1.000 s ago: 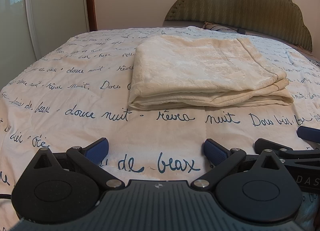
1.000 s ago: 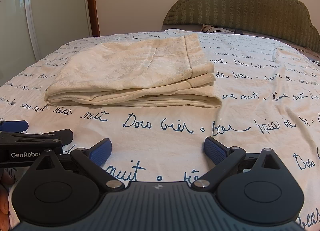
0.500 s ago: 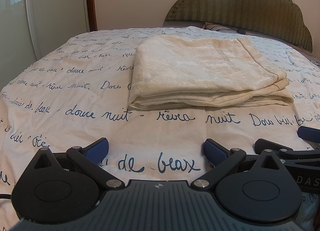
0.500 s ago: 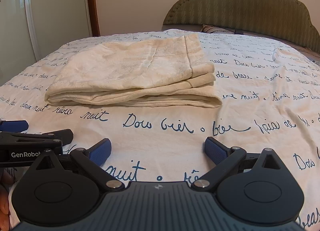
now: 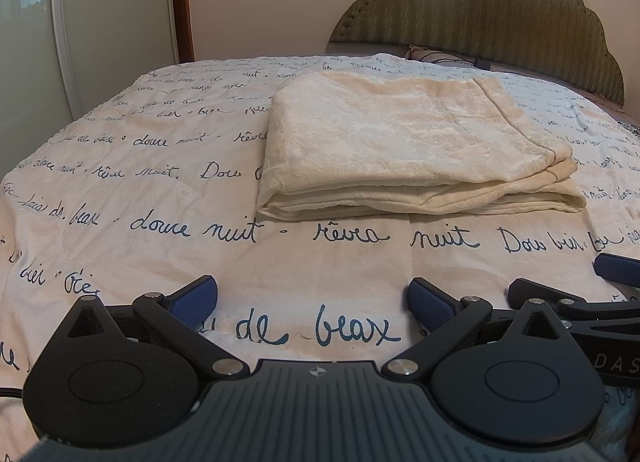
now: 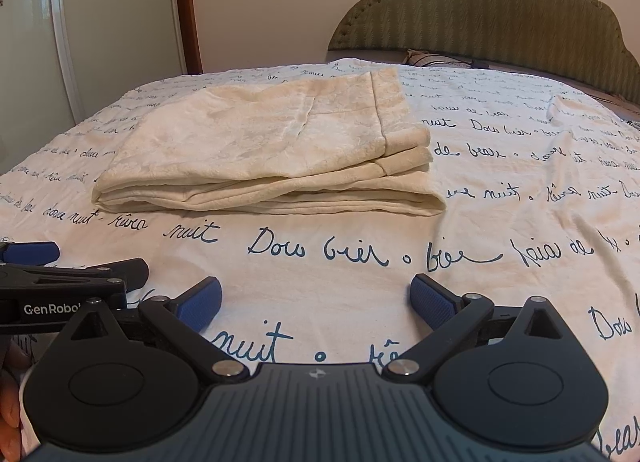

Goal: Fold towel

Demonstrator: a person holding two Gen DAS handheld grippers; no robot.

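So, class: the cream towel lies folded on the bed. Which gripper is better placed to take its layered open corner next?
Probably the right gripper: the towel shows its layered corner nearly straight ahead. For the left gripper, it lies off to the right. Both are open and short of it.

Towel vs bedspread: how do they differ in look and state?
The towel is plain cream; the bedspread is white with blue handwritten script. The towel is folded into stacked layers; the bedspread lies spread flat beneath it. Both are soft fabric, untouched by either tool.
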